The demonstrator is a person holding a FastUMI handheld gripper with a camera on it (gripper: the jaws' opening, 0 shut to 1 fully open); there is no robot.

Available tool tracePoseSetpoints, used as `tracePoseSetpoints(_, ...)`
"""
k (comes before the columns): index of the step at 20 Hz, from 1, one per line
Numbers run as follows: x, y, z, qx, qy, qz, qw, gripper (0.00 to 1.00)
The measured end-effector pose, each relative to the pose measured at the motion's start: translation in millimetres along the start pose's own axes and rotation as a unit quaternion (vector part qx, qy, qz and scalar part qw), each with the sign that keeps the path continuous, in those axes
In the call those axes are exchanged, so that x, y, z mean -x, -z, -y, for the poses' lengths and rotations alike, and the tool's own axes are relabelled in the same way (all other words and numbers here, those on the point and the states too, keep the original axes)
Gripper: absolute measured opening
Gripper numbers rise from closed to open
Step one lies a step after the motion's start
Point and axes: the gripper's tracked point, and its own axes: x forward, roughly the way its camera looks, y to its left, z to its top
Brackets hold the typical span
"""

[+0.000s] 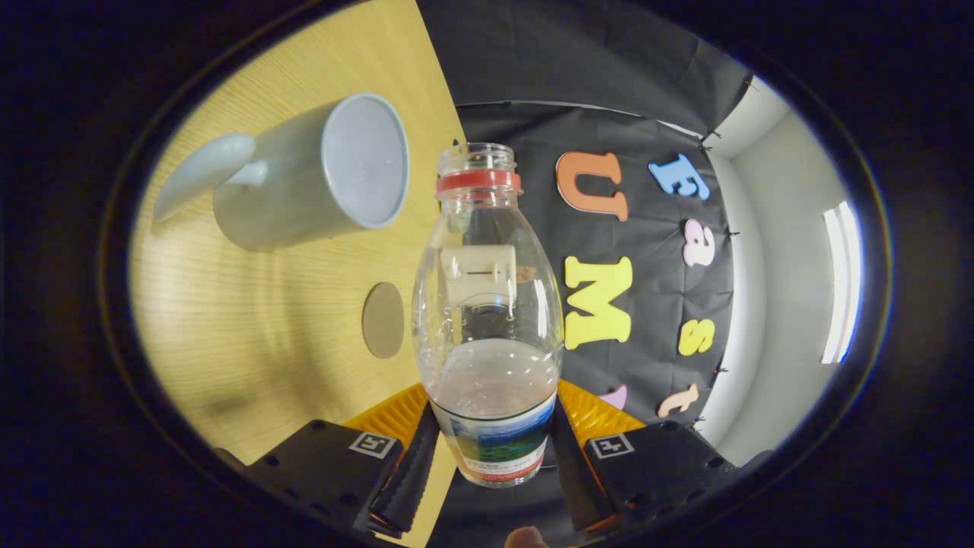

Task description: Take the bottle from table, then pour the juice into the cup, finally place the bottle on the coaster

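The tool point(487, 449) is clamped on the clear plastic bottle point(487, 320), both fingers pressing its labelled lower body. The bottle is uncapped, carries a red neck ring, and holds a small amount of pale liquid. The view is rolled, so the light wooden table point(251, 320) appears tilted. Beyond the fingers, to the left of the bottle's neck, stands the grey-blue ceramic mug point(312, 179). The round brown coaster point(383, 320) lies on the table just left of the bottle, nearer than the mug.
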Motion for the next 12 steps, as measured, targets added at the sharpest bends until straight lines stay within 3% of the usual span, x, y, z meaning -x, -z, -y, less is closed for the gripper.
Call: tracePoseSetpoints(12,-3.8,-2.8,4.8,0.044,0.005,0.001,0.999,0.77)
